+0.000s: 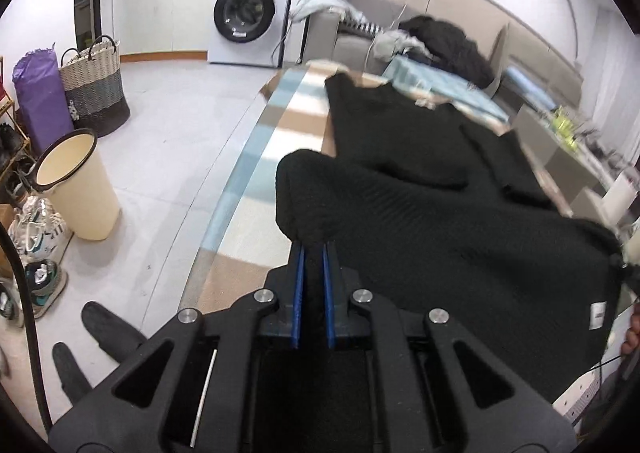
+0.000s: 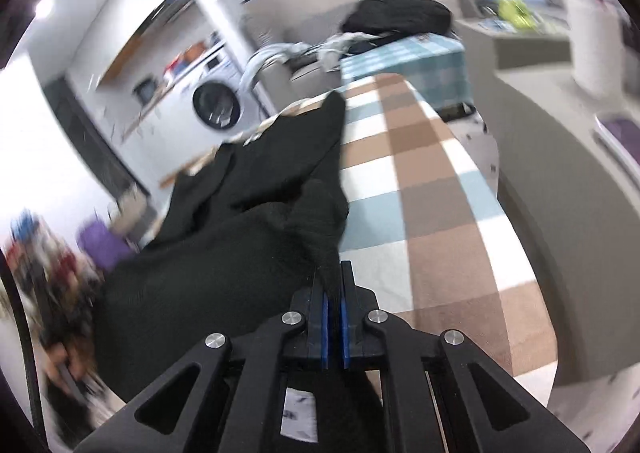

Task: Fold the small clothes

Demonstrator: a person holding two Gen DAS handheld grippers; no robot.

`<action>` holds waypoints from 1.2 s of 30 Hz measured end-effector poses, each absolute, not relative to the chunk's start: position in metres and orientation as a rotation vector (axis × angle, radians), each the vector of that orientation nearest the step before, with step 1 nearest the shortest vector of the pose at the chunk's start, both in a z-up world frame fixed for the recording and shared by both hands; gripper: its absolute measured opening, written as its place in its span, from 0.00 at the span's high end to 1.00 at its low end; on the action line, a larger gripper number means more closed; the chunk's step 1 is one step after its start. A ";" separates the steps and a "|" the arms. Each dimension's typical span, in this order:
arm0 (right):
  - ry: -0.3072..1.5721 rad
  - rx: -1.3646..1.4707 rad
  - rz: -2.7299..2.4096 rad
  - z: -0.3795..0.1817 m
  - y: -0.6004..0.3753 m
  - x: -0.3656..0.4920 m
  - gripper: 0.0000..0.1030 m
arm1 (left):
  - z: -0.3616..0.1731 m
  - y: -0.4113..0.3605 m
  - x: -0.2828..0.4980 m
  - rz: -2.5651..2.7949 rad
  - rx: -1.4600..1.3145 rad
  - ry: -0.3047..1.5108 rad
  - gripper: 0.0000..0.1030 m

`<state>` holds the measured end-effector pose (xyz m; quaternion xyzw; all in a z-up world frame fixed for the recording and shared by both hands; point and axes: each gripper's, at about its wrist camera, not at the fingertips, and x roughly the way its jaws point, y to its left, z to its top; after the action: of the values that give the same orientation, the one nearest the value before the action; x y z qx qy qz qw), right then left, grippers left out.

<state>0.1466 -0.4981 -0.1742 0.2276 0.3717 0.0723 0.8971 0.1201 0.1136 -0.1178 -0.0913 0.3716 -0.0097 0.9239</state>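
Observation:
A black knit garment (image 1: 420, 189) lies stretched along a table with a checked brown, blue and white cloth (image 1: 256, 157). My left gripper (image 1: 313, 249) is shut on the garment's near left edge, which bunches up over the blue pads. The near part of the cloth is lifted off the table. In the right wrist view my right gripper (image 2: 333, 273) is shut on the garment's (image 2: 240, 229) near right edge, with fabric pinched between the blue pads. The far end of the garment (image 2: 320, 121) still rests on the checked cloth (image 2: 432, 193).
A pile of dark and light clothes (image 1: 440, 41) sits at the far end on a blue checked surface. A cream bin (image 1: 76, 185), a woven basket (image 1: 96, 85), a purple bag and shoes stand on the floor left. A washing machine (image 1: 248, 21) is at the back.

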 end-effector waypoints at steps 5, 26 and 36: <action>0.781 0.566 0.151 -0.180 -0.507 0.157 0.96 | -0.105 0.119 0.117 -0.052 -0.239 0.737 0.94; 0.523 0.608 0.293 -0.140 -0.513 0.113 0.96 | -0.059 0.146 0.047 -0.059 -0.272 0.607 0.94; 0.746 0.567 0.128 -0.142 -0.508 0.222 0.96 | -0.071 0.154 0.156 -0.049 -0.292 0.646 0.94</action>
<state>0.2216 -0.5075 -0.1420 0.2731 0.3592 0.0617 0.8903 0.1558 0.1544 -0.0715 -0.1429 0.3160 -0.0238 0.9376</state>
